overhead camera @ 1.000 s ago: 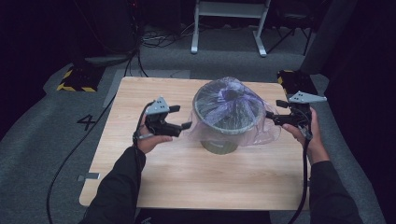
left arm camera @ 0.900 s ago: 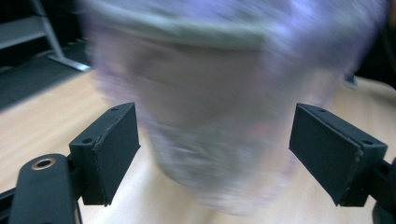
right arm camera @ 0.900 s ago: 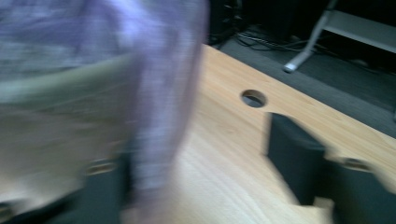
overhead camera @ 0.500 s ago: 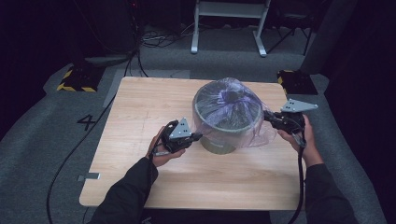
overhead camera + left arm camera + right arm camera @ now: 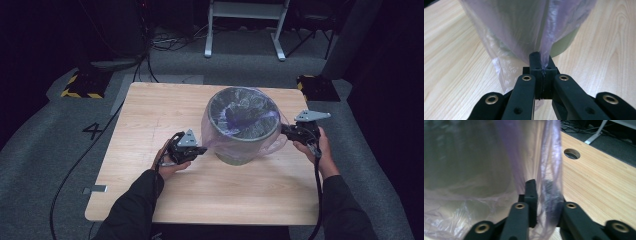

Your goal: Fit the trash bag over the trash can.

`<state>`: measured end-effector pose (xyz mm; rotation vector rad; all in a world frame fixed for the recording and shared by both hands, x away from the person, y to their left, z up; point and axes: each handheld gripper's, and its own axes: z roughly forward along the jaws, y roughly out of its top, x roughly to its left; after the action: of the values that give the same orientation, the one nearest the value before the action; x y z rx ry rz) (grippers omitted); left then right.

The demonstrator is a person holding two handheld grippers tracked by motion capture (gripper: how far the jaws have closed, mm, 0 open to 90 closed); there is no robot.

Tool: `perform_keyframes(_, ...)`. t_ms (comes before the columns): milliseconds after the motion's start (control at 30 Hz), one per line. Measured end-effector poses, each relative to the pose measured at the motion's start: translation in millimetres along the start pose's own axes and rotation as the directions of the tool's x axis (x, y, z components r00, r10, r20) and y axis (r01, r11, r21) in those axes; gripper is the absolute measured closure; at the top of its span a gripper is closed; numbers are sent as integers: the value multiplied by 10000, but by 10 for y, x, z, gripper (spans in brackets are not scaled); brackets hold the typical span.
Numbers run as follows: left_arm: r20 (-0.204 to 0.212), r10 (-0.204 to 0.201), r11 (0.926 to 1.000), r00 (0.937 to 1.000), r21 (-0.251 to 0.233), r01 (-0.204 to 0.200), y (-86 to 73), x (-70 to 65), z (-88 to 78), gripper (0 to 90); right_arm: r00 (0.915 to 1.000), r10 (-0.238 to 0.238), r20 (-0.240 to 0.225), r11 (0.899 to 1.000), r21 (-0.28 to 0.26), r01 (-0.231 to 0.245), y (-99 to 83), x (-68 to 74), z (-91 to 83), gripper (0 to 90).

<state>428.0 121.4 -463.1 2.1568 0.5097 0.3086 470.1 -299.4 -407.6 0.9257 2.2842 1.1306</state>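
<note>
A grey-green round bin [image 5: 242, 150] stands mid-table, lined with a thin purple plastic bag [image 5: 245, 112] whose film hangs down over its outside. My left gripper [image 5: 202, 149] is low at the bin's left side. Its jaws are shut on a fold of the bag [image 5: 546, 45], which rises taut from the fingertips of the gripper [image 5: 541, 62]. My right gripper [image 5: 285, 131] is at the bin's right side. It closed on a bunch of film [image 5: 549, 170] and has just eased open slightly, the film still pinched in the gripper [image 5: 540, 187].
The wooden table [image 5: 165, 115] has bare room on all sides of the bin, and a round cable hole [image 5: 572, 153] near its far edge. Cables trail off the left edge. On the floor beyond are striped black boxes [image 5: 82, 85] and a white frame [image 5: 245, 30].
Both grippers came down along the bin's sides. The left one moved in toward the bin's lower left. Both went from open to shut on the bag film.
</note>
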Motion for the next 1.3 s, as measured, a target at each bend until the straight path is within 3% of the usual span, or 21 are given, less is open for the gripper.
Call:
perform_keyframes(100,-278,33,10000,9996,40,-32,-47,12,18,869,9999,148,31,9999,-1,-148,-19,-20,22,777)
perform_keyframes(267,-477,-355,9994,9982,22,356,-118,71,57,871,9992,388,115,9992,6,-388,-49,-62,48,769)
perform_keyframes(367,-683,-363,9992,9970,158,375,-131,88,64,837,9984,536,183,9984,179,-539,-62,-81,74,700)
perform_keyframes(400,-867,-383,9991,9955,169,399,-132,95,68,802,9982,556,203,9981,252,-561,-64,-83,81,661)
perform_keyframes(433,-1065,-506,9984,9930,210,531,-131,107,64,702,9983,572,125,9977,352,-576,-62,-83,87,571)
perform_keyframes(500,-1085,-824,9966,9907,2,830,-142,128,35,582,9989,468,41,9970,615,-469,-55,-78,92,429)
perform_keyframes(633,-1126,-1152,9933,9869,-224,1134,-148,138,-41,372,9980,538,-325,9980,336,-527,-56,-80,6,282)
perform_keyframes(700,-1177,-1278,9917,9848,-306,1250,-146,127,-82,278,9991,391,-186,9991,153,-388,-39,-66,-72,221)
perform_keyframes(800,-1160,-1370,9892,9838,-677,1298,-133,98,-144,223,9998,176,82,9998,-15,-176,-6,-42,-181,194)
perform_keyframes(900,-1151,-1478,9876,9823,-709,1403,-120,82,-195,154,10000,61,-30,9998,-201,-62,13,-35,-285,169)
perform_keyframes(1000,-1066,-1652,9849,9805,-708,1582,-143,80,-264,155,10000,53,57,9994,-356,-51,13,-35,-362,168)
perform_keyframes(1133,-900,-1995,9761,9758,-1057,1898,-190,94,-359,154,9999,111,12,9979,-645,-110,-15,-52,-421,170)
perform_keyframes(1233,-1047,-2021,9756,9737,-1089,1908,-191,79,-399,155,9995,212,-252,9958,-890,-233,-25,-52,-443,163)
perform_keyframes(1300,-1034,-1898,9784,9763,-1022,1794,-177,59,-403,156,9999,-162,41,9981,-602,164,-5,-5,-422,158)
